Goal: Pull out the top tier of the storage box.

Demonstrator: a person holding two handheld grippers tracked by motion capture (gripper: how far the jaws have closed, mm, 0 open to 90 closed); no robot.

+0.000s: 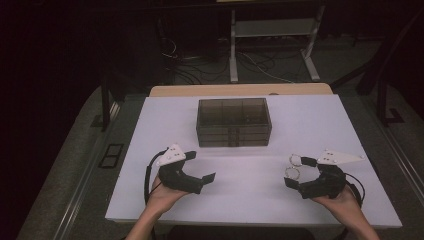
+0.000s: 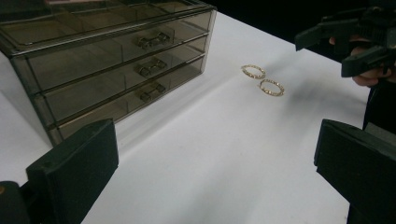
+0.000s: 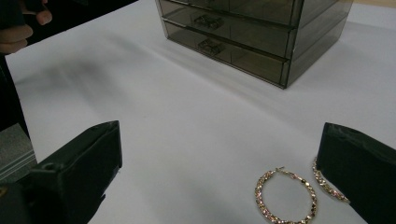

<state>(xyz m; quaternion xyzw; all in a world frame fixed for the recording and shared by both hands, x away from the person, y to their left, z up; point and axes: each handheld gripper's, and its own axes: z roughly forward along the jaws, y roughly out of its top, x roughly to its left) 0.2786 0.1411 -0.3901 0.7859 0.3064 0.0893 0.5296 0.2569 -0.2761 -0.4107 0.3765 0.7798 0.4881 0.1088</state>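
Two gold hoop earrings lie flat on the white table, right of centre. My right gripper stands open around them, its jaws wide apart; one hoop lies whole between the jaws, the other hoop is partly hidden behind the right jaw. A smoky clear three-drawer box sits mid-table with its drawers shut. Left of centre my left gripper is open and empty, pointing across the table. From it I see both earrings and the box.
The other hand's gripper shows far right in the left gripper view. A hand shows at top left of the right gripper view. Bare white tabletop lies between the grippers. Beyond the table are a stand's legs and floor cables.
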